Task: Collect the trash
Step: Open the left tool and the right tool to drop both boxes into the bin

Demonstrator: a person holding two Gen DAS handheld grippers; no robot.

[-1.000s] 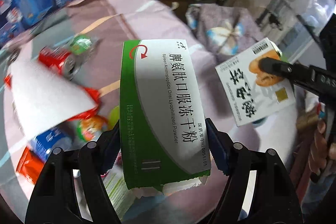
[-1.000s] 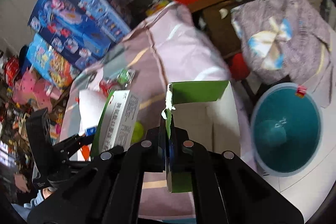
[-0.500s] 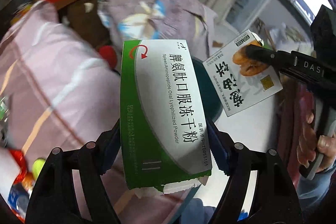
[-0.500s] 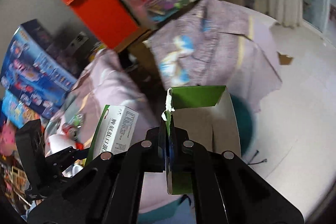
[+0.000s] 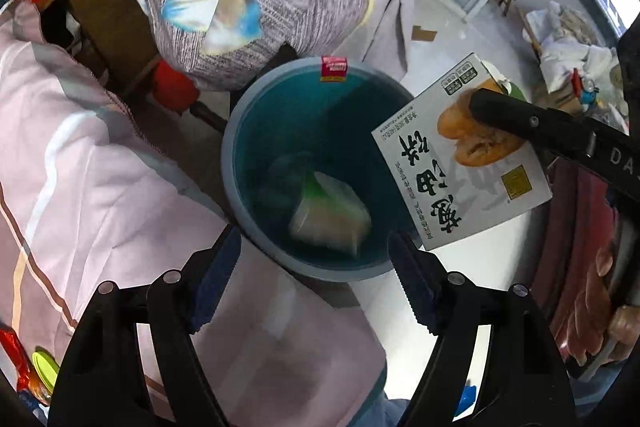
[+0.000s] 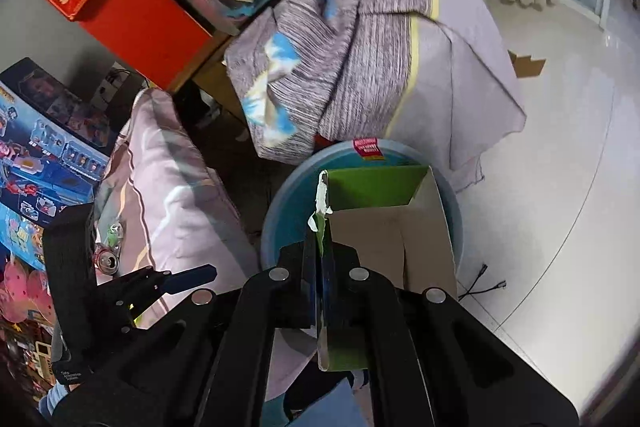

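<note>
- At the left of the left wrist view lay the pink bedding (image 5: 92,163), with a few bright scraps of trash (image 5: 30,367) at the lower left edge, which we judged were yet to be collected.
- Our left tool (image 5: 316,279) stood spread with nothing between its blue pads (image 5: 216,279). It was poised directly over the teal bin (image 5: 240,115) in the centre of the frame, which reads to us as a drop position.
- Inside the bin lay one green-and-white box (image 5: 330,215), blurred and resting against the bottom. We could make out no other clear contents, and a small red label (image 5: 334,68) sat on the far rim.
- Right of centre, our right tool (image 6: 320,267) was pressed together, pinching a wall of the opened food carton (image 5: 460,155). In the left wrist view the carton hung over the bin's right rim, print upside down.
- In the right wrist view the carton's open brown inside faced up, in the lower middle, above the bin. We judged it was held there so it could fall in once the tool spread.
- At the far right the pale floor (image 6: 560,147) was bare beside the bin.
</note>
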